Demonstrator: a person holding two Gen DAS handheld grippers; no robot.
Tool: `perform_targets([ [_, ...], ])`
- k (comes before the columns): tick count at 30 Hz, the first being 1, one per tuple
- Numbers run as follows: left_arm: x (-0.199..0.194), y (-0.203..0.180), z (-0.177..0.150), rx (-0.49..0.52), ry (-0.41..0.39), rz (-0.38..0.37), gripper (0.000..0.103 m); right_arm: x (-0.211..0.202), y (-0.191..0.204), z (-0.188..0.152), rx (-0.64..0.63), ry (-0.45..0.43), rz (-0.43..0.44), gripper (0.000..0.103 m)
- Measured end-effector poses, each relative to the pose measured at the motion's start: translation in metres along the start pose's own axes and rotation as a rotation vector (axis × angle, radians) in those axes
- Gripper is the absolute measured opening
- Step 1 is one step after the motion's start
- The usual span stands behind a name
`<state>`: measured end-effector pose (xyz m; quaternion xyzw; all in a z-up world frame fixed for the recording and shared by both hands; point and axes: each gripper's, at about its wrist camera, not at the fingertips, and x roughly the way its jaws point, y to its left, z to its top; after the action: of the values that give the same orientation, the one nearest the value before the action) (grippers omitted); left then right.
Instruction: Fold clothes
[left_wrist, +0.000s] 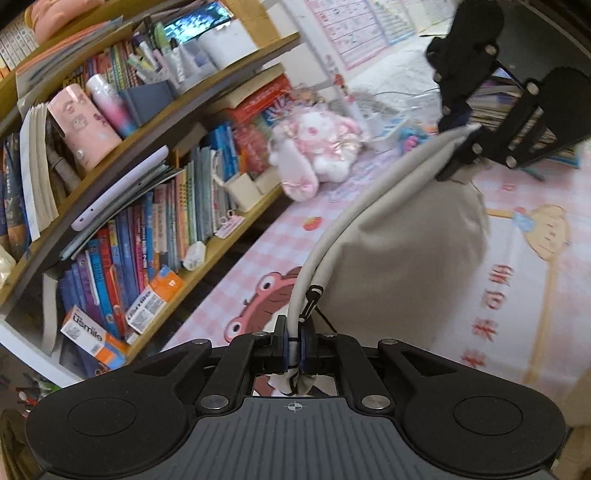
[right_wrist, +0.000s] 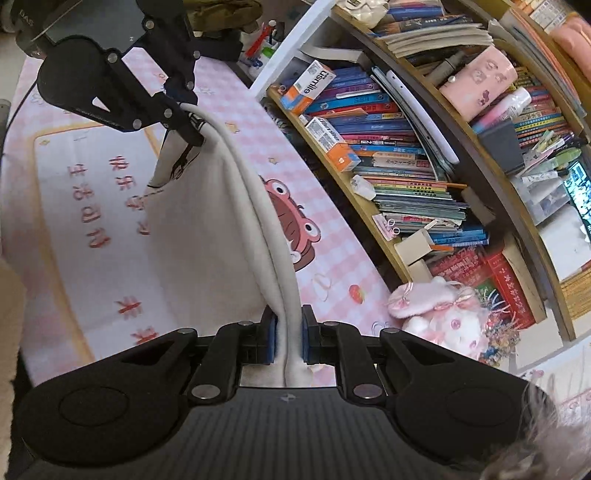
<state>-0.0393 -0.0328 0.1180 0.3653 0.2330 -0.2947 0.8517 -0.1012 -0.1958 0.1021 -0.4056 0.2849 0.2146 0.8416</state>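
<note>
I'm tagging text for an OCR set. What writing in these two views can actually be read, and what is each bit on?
"usmile": white and orange box on the bookshelf, also seen from the left wrist.
"快乐" and "未来": red characters on the pink checked mat; the others are hidden by the grey garment or too distorted.
Book spines, wall charts, barcoded orange box: too small or blurred.

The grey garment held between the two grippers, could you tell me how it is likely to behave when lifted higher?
The grey garment looks floppy: it sags between the left gripper and right gripper. Its thick doubled edge suggests some weight. It would probably drape onto the pink mat rather than hold shape.
</note>
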Motion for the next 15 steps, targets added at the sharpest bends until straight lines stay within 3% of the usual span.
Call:
perform_targets([
  [7,0.044,0.010,0.020,-0.046,0.095,0.030,0.007,0.039,-0.040,-0.013,0.049,-0.047,0.090,0.011],
  [15,0.098,0.011,0.031,-0.004,0.197,0.018,0.012,0.084,-0.078,-0.026,0.136,-0.054,0.201,0.011],
])
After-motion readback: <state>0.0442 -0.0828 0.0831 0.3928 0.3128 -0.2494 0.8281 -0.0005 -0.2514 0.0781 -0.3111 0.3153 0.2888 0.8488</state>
